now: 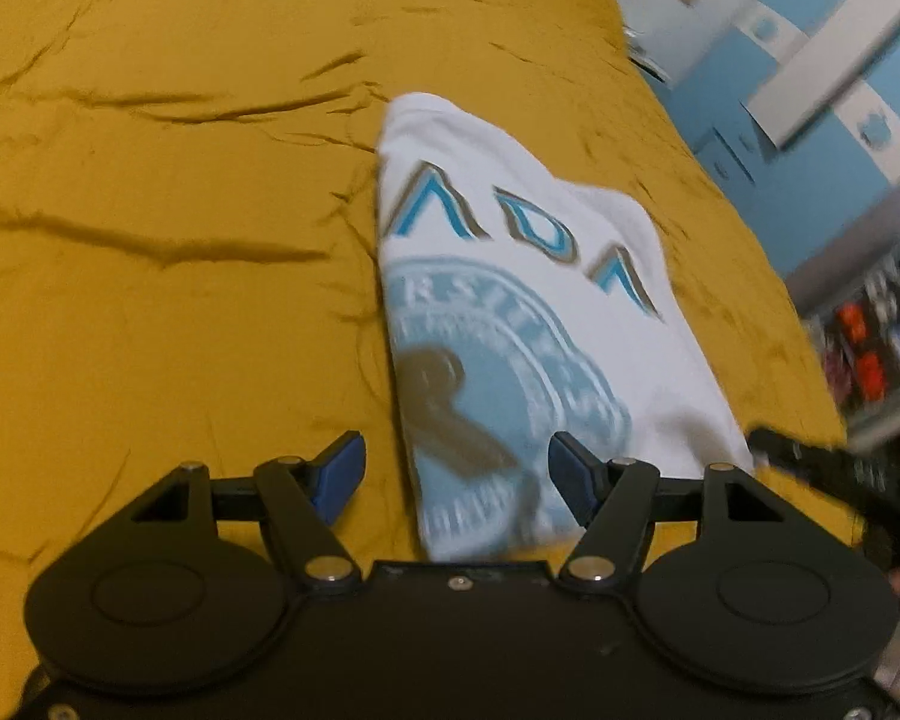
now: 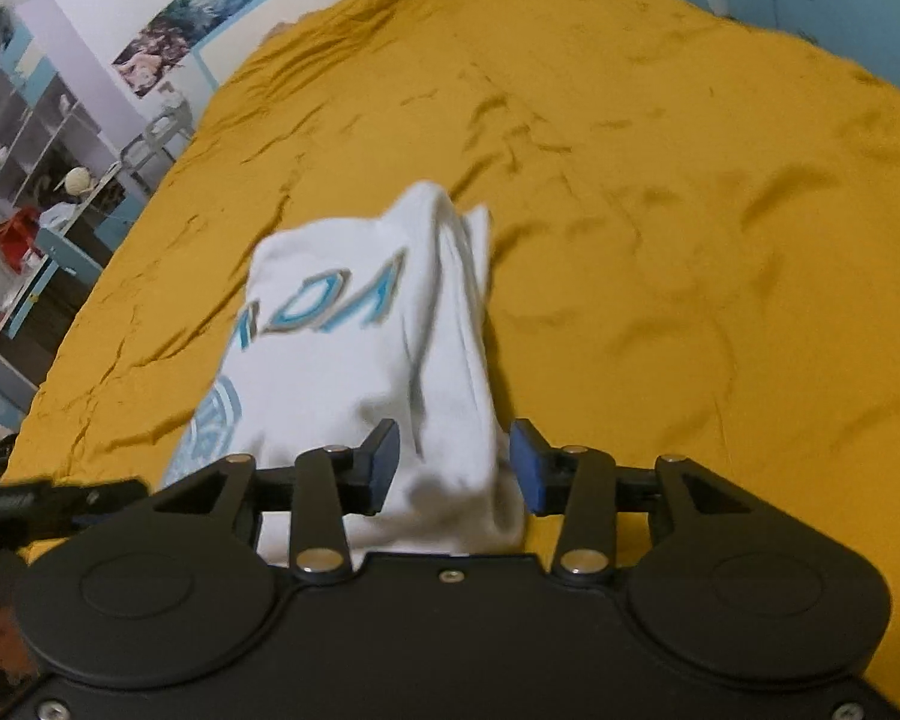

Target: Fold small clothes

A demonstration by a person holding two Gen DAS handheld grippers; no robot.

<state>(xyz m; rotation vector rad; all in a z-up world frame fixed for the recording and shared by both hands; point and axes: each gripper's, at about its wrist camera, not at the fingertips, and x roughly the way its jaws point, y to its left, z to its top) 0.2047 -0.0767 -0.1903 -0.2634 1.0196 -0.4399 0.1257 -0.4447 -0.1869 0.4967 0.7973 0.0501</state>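
The white shirt (image 1: 528,300) lies folded on the yellow bed cover (image 1: 180,210). In the left wrist view we see it in the middle of the frame, a bit to the right, running from the lower middle up toward the center. It has big blue letters across it and a round light blue picture lower down. The picture is blurry, so we cannot read the words well.

Our left gripper (image 1: 456,474) sits at the bottom of that view. Its blue fingertips (image 1: 342,468) stand wide apart and press on nothing. The near end of the shirt shows in the gap between them, but the tips do not squeeze it. The right fingertip looks to be over the shirt's edge; the left one is over bare cover.

In the right wrist view, the shirt (image 2: 360,348) fills the middle of the frame, and its far end bunches up into a little peak. Our right gripper (image 2: 453,462) is at the bottom. Its jaws are let go, parted, with the shirt's near end between them. We cannot tell if the pads brush the cloth.

At the lower left edge of this view we see the other gripper, dark and blurry. Shelves (image 2: 36,138) stand in the upper left.
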